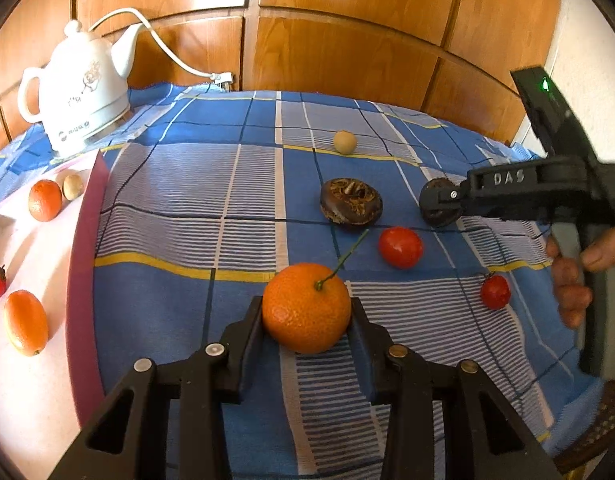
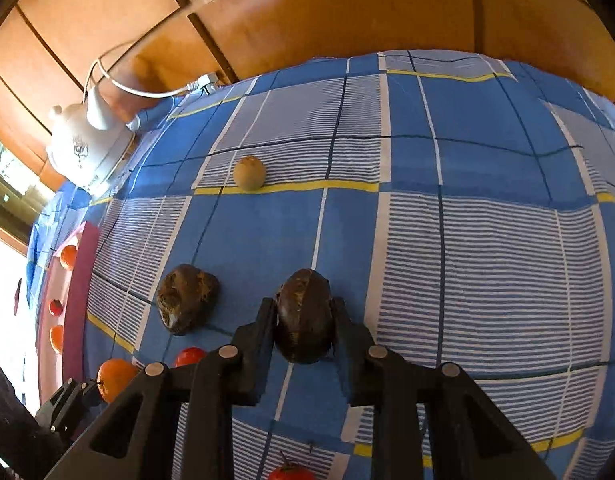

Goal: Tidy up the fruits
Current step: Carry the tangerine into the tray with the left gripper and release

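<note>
- Both pairs of jaws are squeezed on fruit. The left gripper (image 1: pixel 306 320) grips an orange mandarin (image 1: pixel 306 307) by its sides. The right gripper (image 2: pixel 304 322) grips a dark brown fruit (image 2: pixel 303 316).
- Both fruits sit on a blue checked cloth (image 1: pixel 187 184) with white stripes and yellow lines. It covers the whole table.
- The mandarin's green stem (image 1: pixel 341 260) points up and away from the left gripper, leaning right.
- The dark brown fruit is egg shaped. Its long way runs away from the right gripper, between the jaws.
- On the cloth past the mandarin lie two red fruits: a big one (image 1: pixel 400 247) and a small one (image 1: pixel 495 292). Farther out is one more dark brown fruit (image 1: pixel 351 204), cut open on top, and then one small tan ball (image 1: pixel 345 142).
- At the left is a pale pink tray (image 1: pixel 83 264). In it I count two orange fruits, one small red one and one tan one.
- A white kettle (image 1: pixel 81 92) with a cord stands at the far left.
- Brown wooden panels (image 1: pixel 347 40) fill the wall behind.
</note>
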